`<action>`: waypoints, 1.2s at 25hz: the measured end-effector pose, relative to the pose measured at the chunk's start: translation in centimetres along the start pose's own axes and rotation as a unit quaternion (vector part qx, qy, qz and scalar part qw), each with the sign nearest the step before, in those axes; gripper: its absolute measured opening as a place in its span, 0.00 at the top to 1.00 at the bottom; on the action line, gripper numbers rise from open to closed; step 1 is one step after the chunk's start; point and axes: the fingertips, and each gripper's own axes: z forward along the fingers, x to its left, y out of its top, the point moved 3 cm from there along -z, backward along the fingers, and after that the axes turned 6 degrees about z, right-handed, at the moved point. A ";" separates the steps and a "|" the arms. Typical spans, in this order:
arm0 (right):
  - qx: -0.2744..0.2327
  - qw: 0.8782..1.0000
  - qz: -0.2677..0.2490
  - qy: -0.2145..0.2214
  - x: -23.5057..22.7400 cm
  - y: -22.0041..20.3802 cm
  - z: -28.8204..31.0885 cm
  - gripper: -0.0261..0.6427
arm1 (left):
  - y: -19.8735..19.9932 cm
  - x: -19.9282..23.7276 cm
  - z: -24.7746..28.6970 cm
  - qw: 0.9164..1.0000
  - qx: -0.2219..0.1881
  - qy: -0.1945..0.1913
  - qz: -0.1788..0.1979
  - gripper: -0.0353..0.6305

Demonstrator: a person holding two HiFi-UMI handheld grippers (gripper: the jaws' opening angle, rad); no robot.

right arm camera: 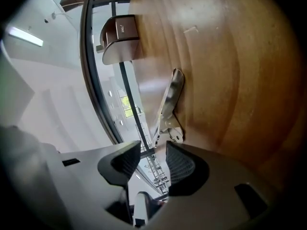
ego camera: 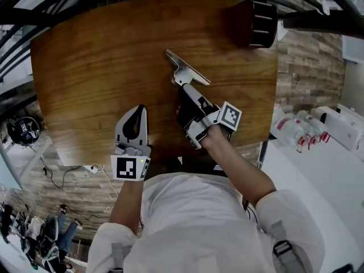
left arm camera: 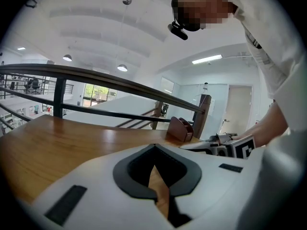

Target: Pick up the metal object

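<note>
Seen from my head, a broad wooden bench (ego camera: 85,67) fills the upper half of the frame. My right tool (ego camera: 183,91) lies at centre frame, rolled on its side and pointing toward the top. In the right gripper view (right arm camera: 152,152) its jaws stand apart and nothing is pressed between the ribbed pads. My left tool (ego camera: 140,108) sits lower left of centre. In the left gripper view (left arm camera: 154,148) its jaws are together at the tips and empty. A dark brown holder (ego camera: 250,21) stands at the bench's upper right corner. The metal object (ego camera: 185,70), a pale strip with a small bracket, lies flat on the bench at upper centre, just beyond my right tool's tips.
</note>
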 end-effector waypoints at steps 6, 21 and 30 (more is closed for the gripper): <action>-0.013 0.999 0.039 0.002 -0.3 0.4 1.1 0.74 | -0.6 0.4 -0.3 1.000 0.003 0.010 -0.008 0.93; -0.023 0.998 0.061 0.018 -0.5 0.3 2.9 0.91 | -1.6 2.0 -1.4 1.000 0.003 0.020 -0.024 0.93; -0.029 0.999 0.015 0.022 0.2 0.3 2.9 0.92 | -1.6 2.5 -1.8 1.000 -0.001 0.015 -0.028 0.93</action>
